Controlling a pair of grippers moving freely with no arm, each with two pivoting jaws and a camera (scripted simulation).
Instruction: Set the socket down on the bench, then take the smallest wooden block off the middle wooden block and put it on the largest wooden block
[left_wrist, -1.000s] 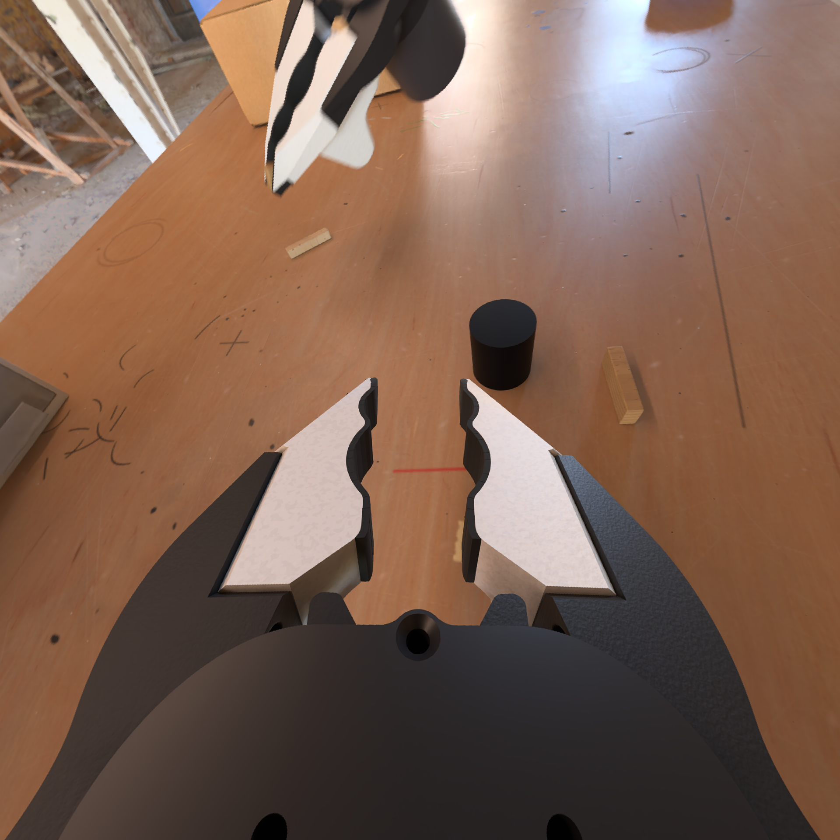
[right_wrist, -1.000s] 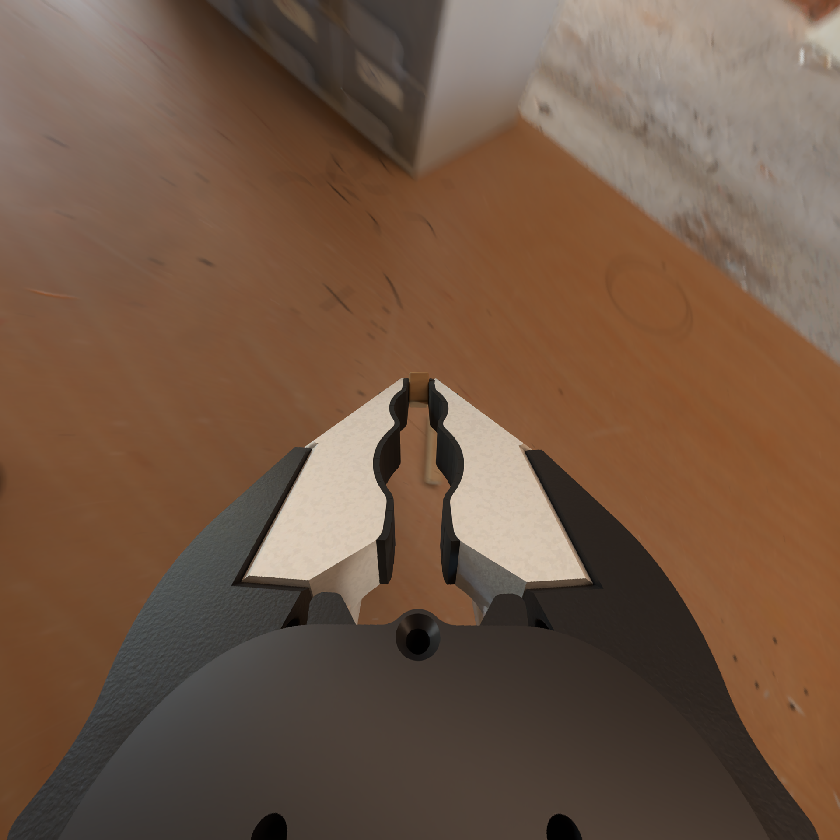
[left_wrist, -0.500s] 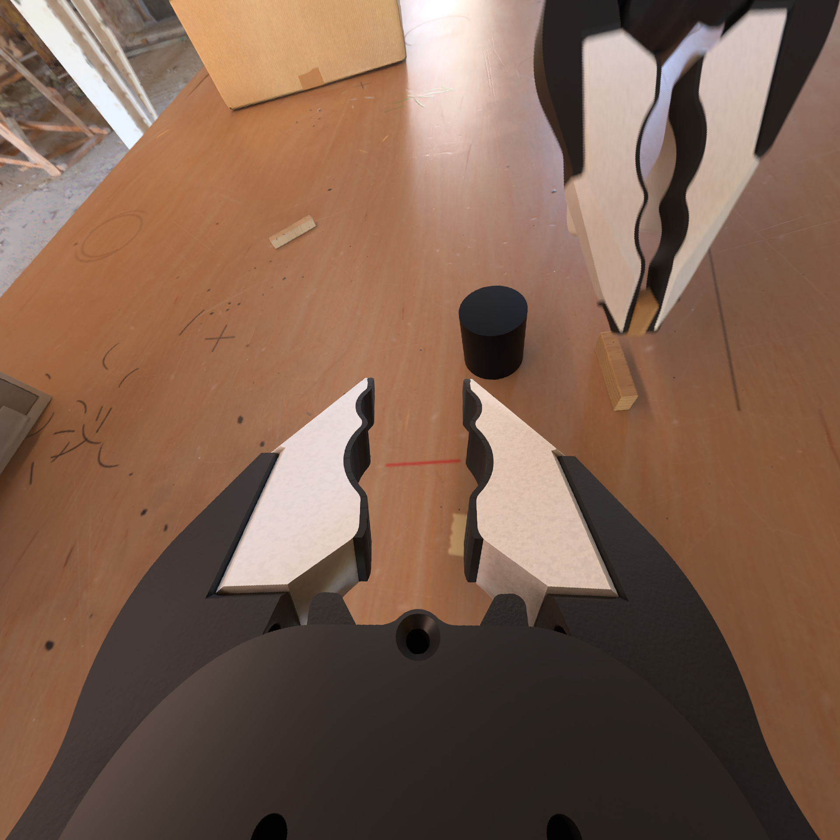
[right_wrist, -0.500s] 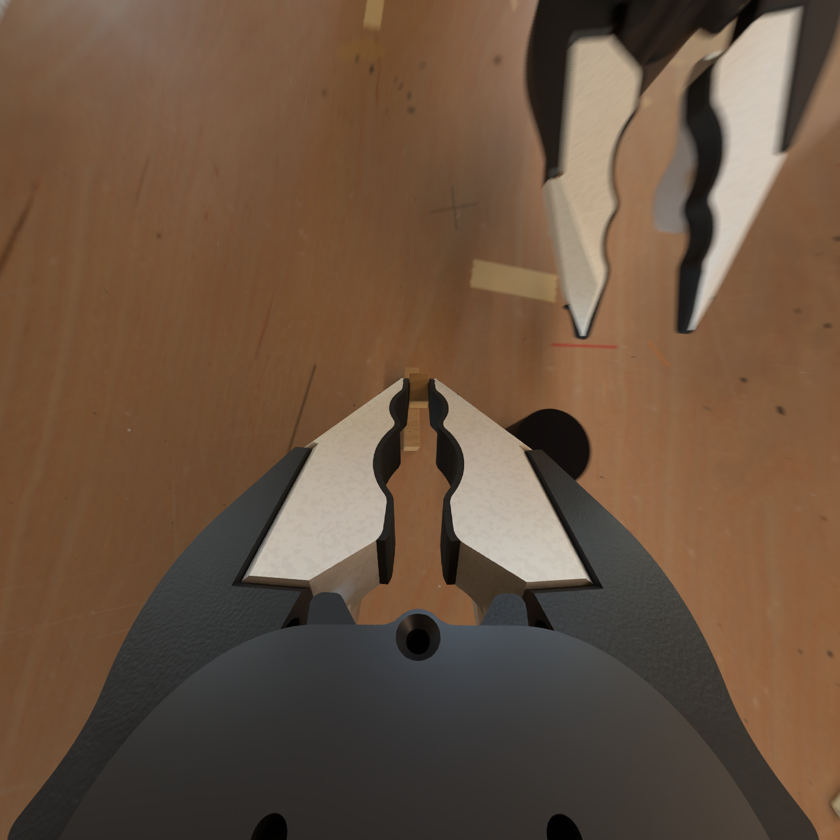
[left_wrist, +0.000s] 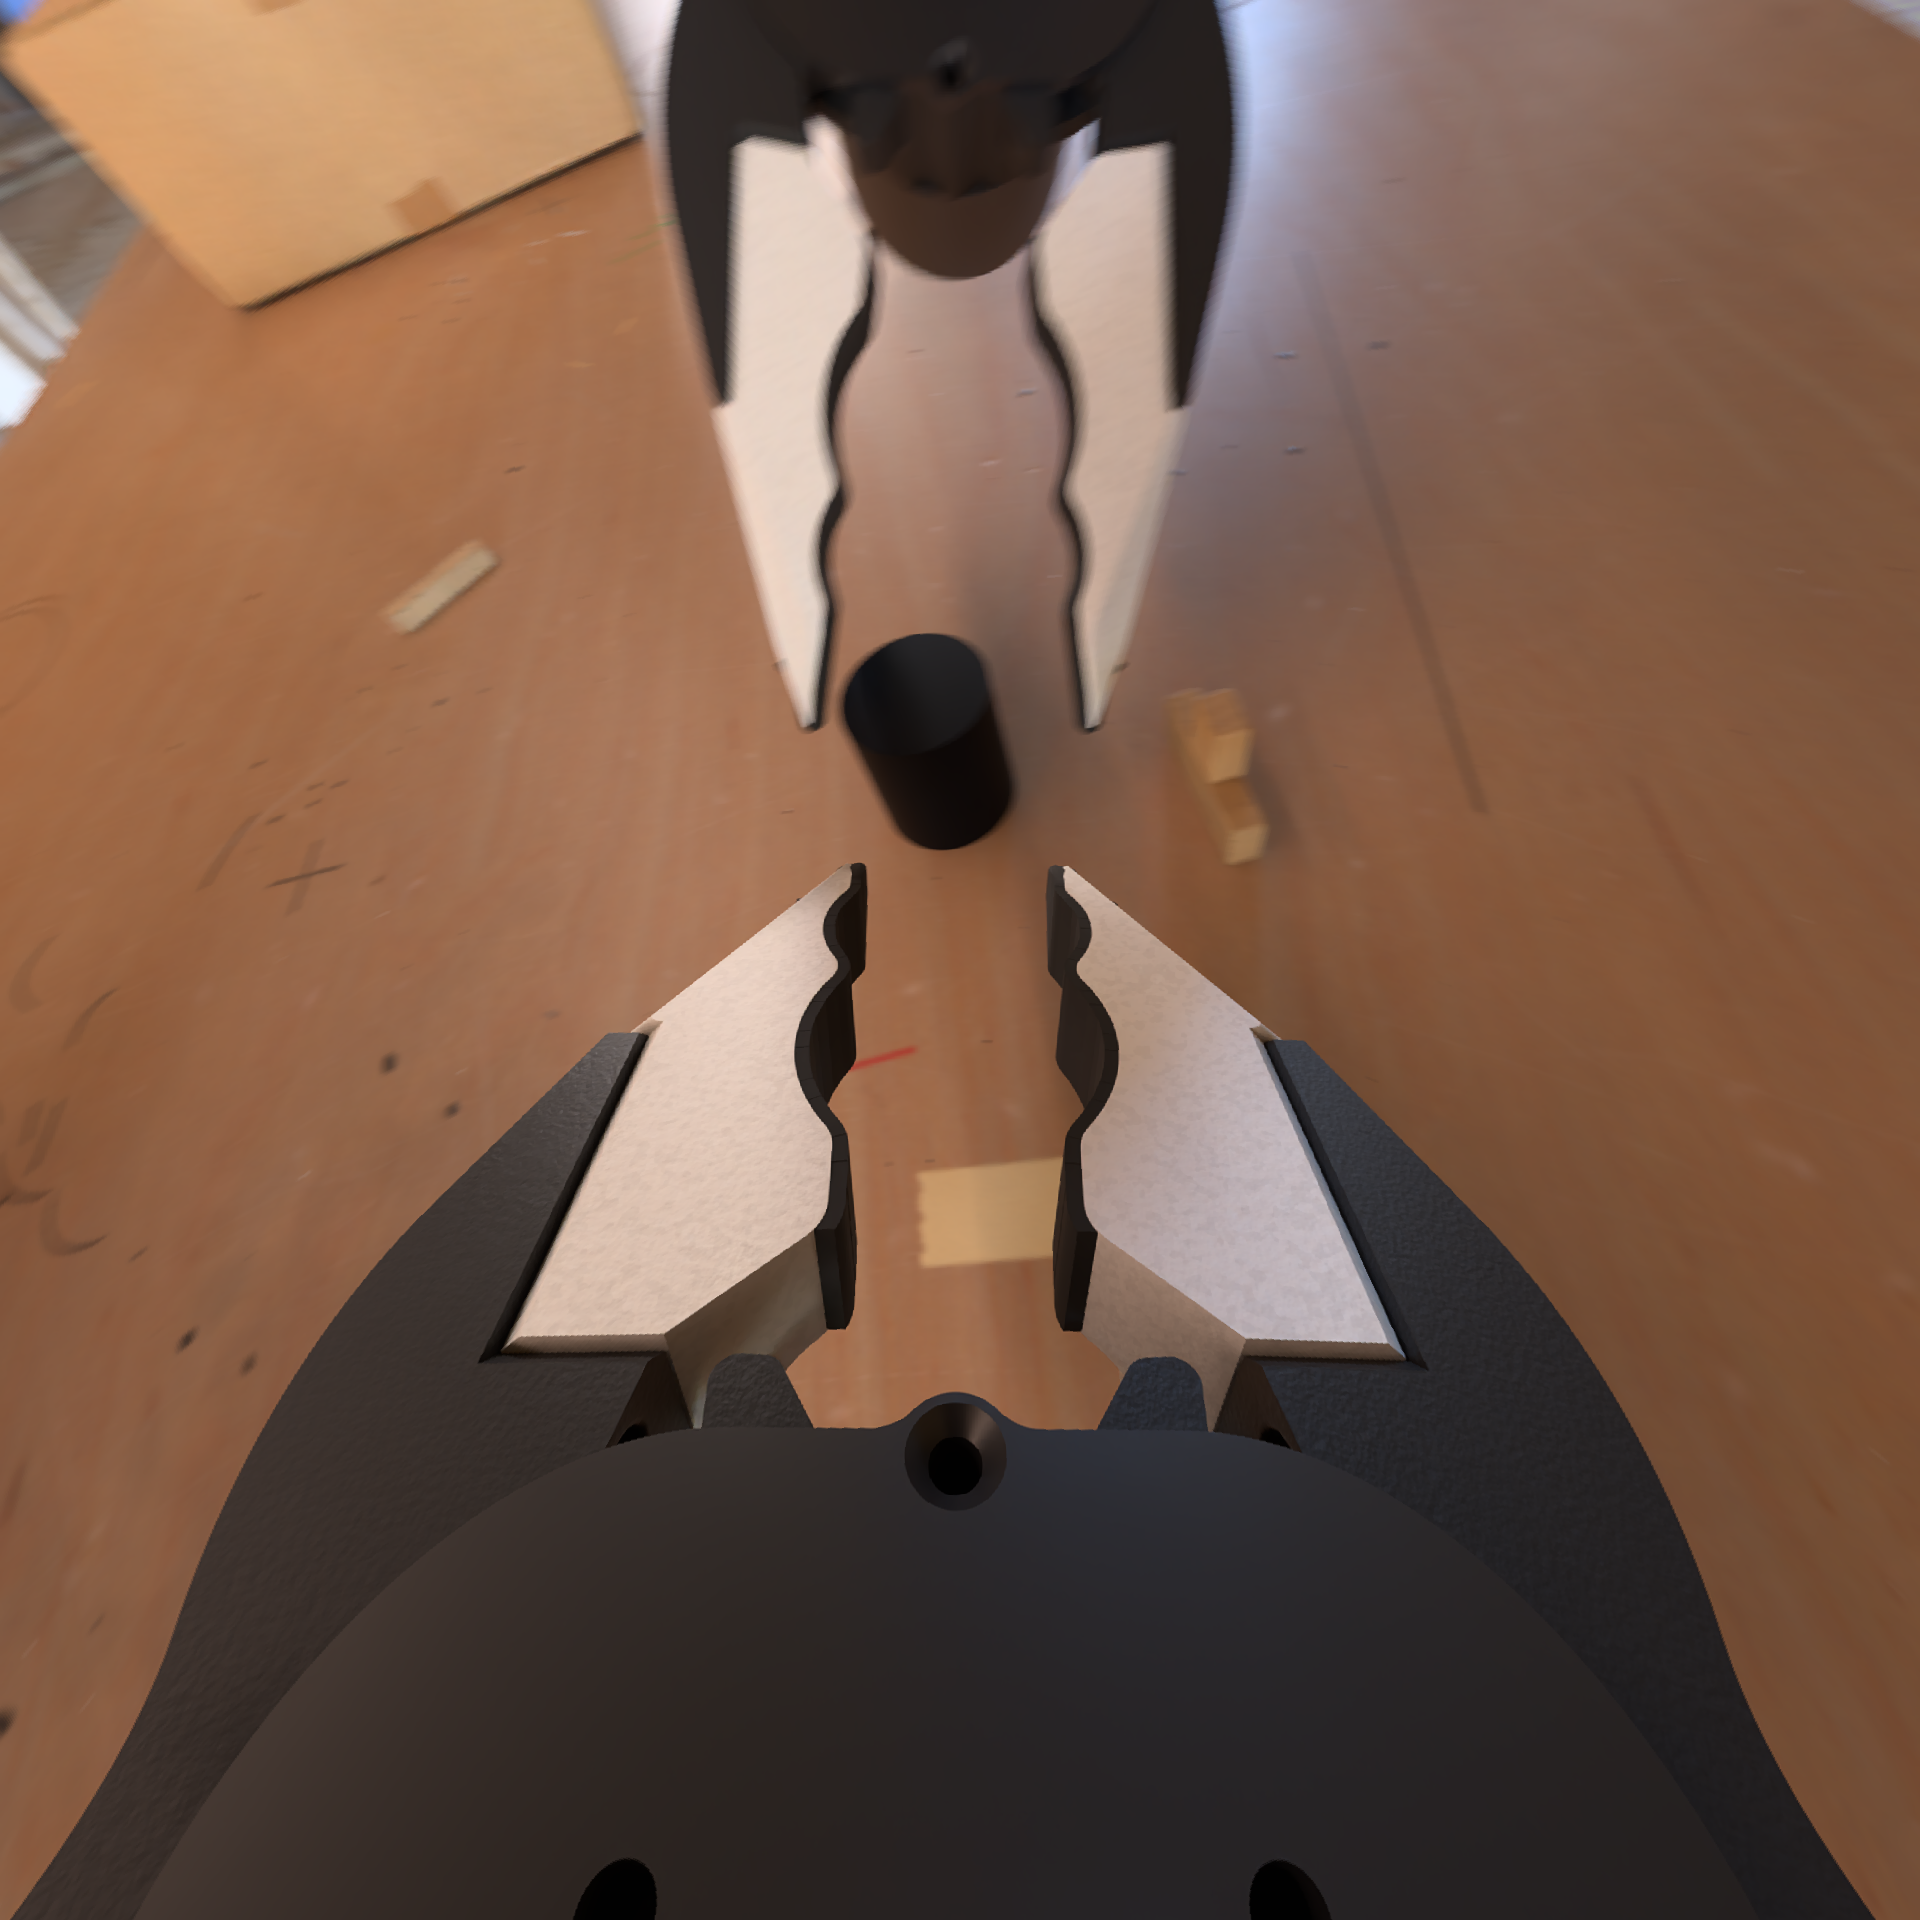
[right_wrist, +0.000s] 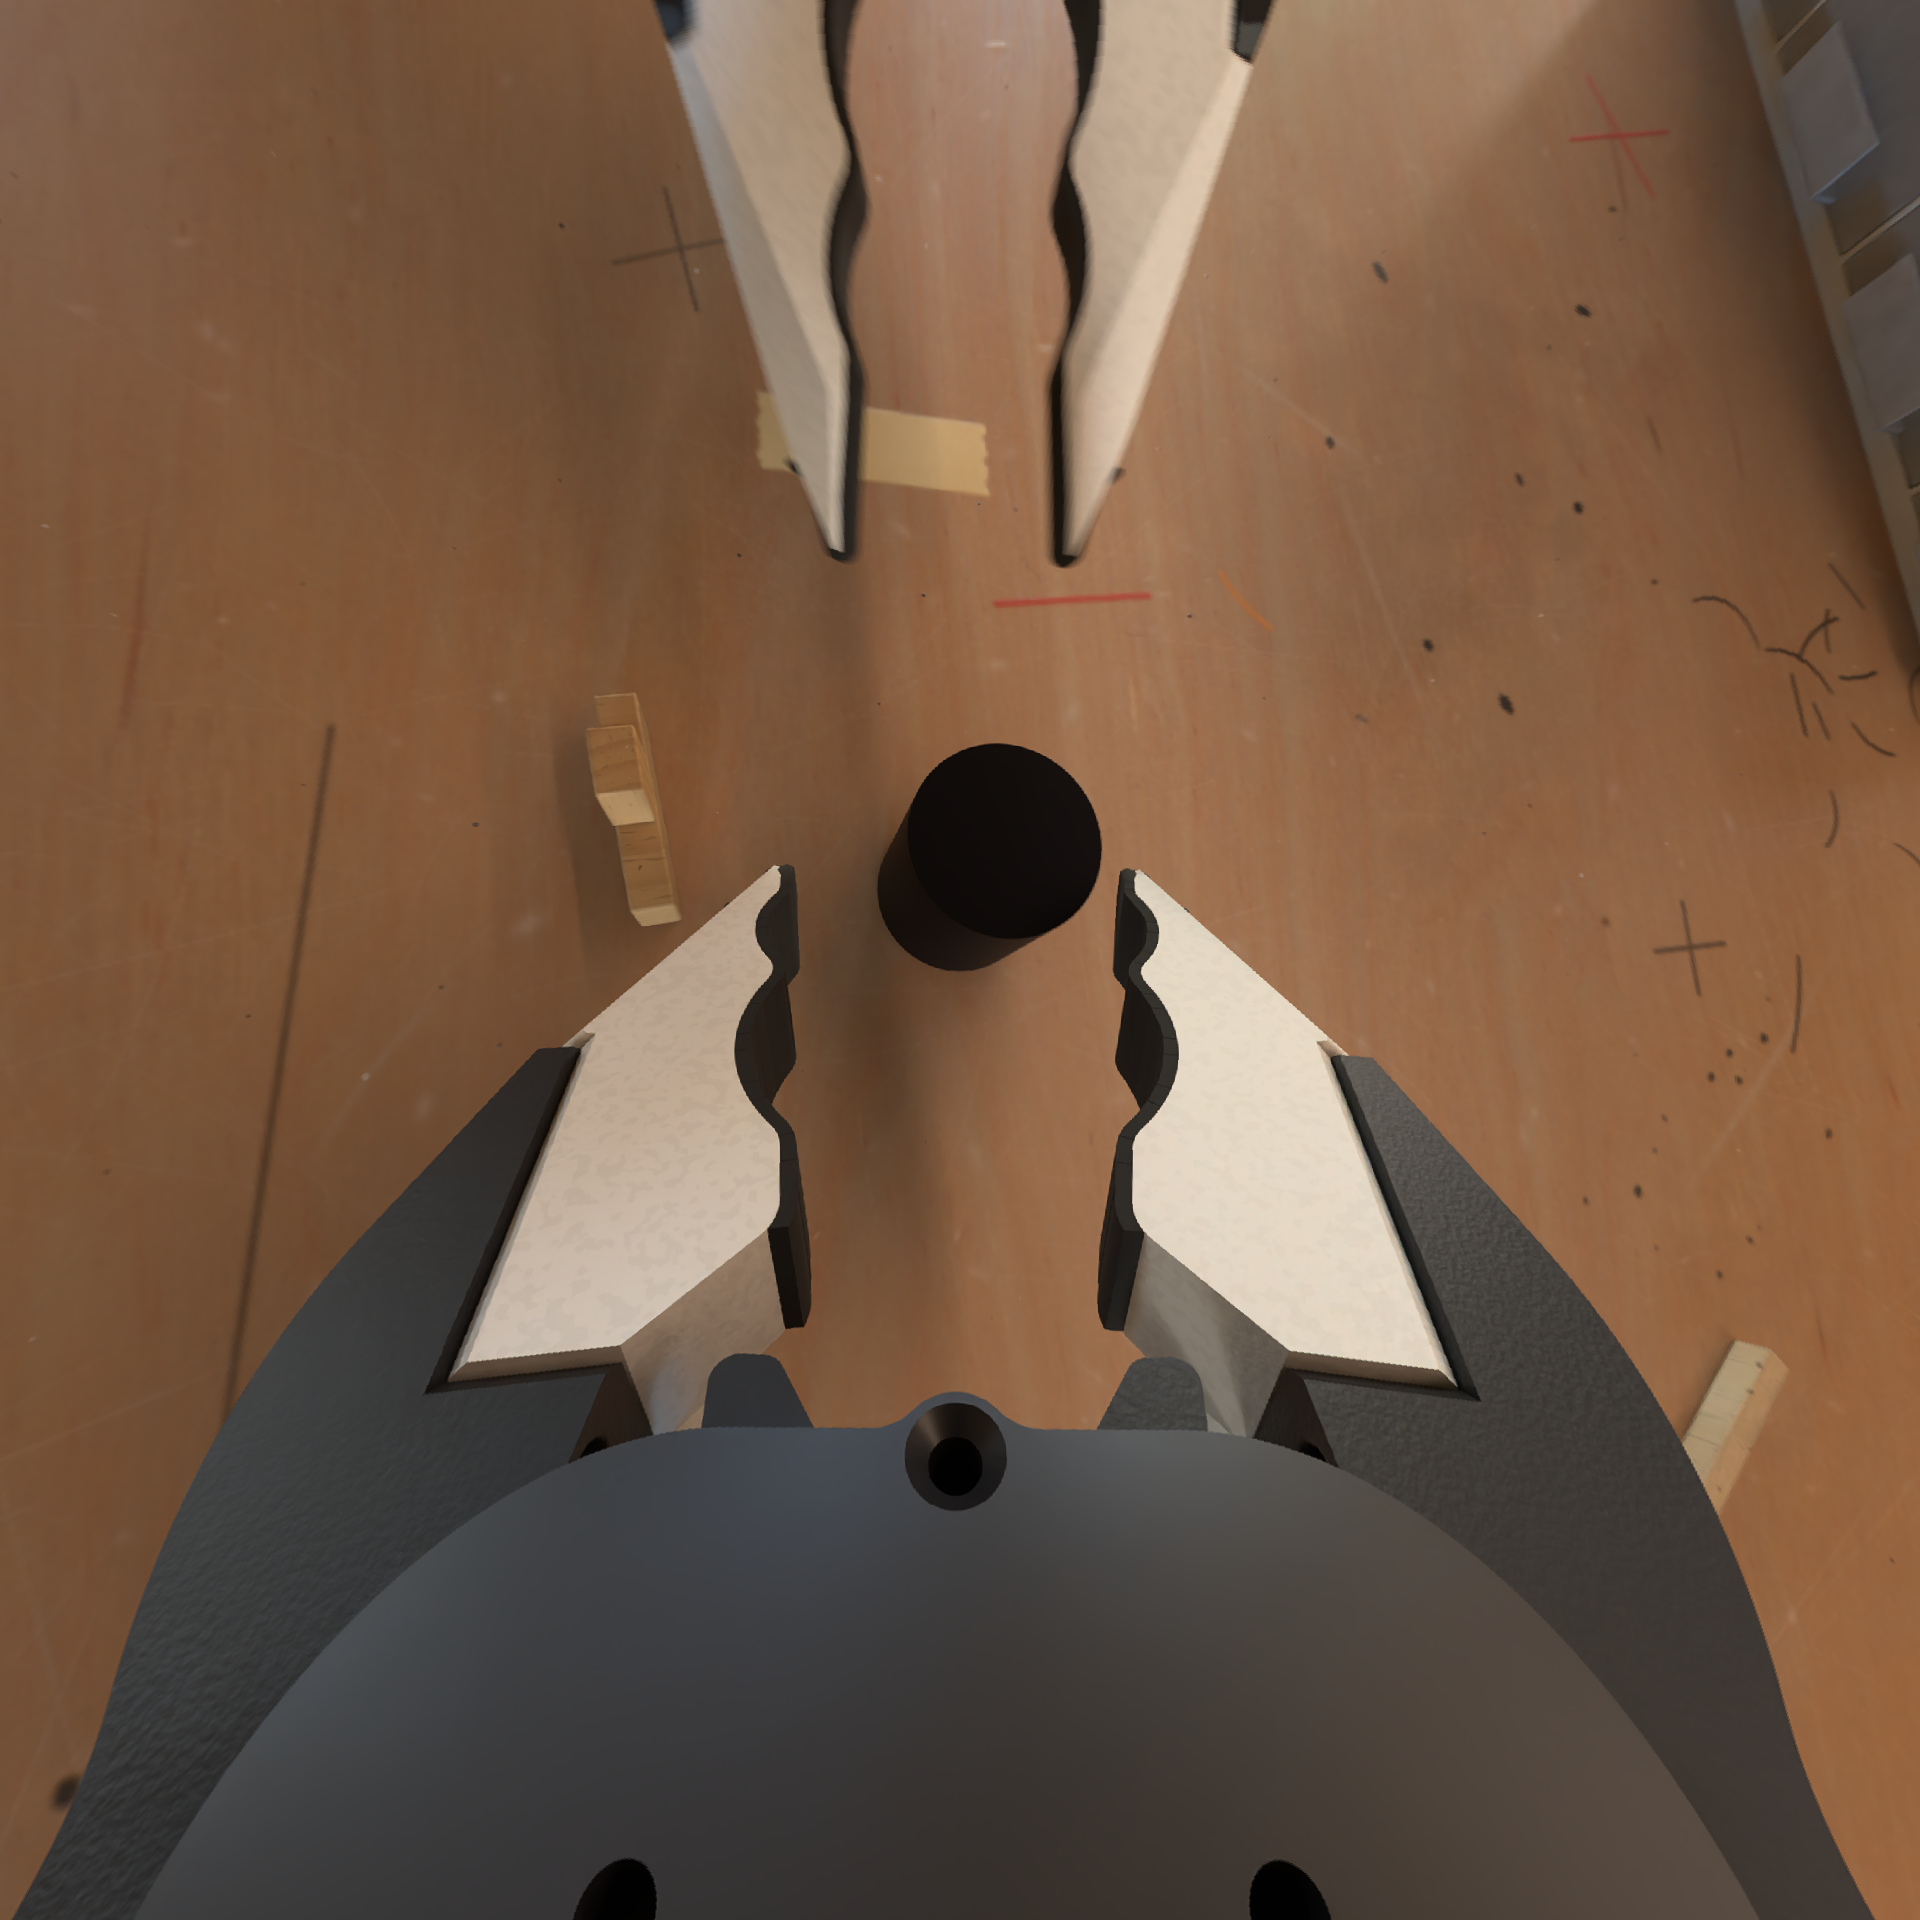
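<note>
The black socket (left_wrist: 928, 743) (right_wrist: 992, 852) stands upright on the wooden bench (left_wrist: 1558, 1039). My right gripper (right_wrist: 956, 883) is open and empty, its tips either side of the socket without touching; it also shows in the left wrist view (left_wrist: 951, 717). A small wooden block (right_wrist: 616, 756) lies on top of a longer wooden block (right_wrist: 649, 883), left of the socket; the stack shows blurred in the left wrist view (left_wrist: 1216, 769). My left gripper (left_wrist: 956, 878) is open and empty, facing the socket from the other side (right_wrist: 956, 556).
A flat wooden block (left_wrist: 987, 1210) (right_wrist: 925, 452) lies under my left gripper. Another block (left_wrist: 442, 587) (right_wrist: 1730, 1413) lies apart. A cardboard box (left_wrist: 312, 135) stands at the back. A grey tray (right_wrist: 1860, 208) sits at the bench edge.
My right gripper has let go of the small block onto the longer block, opened wide, and moved over to the socket. My left gripper has stayed open, shifting slightly.
</note>
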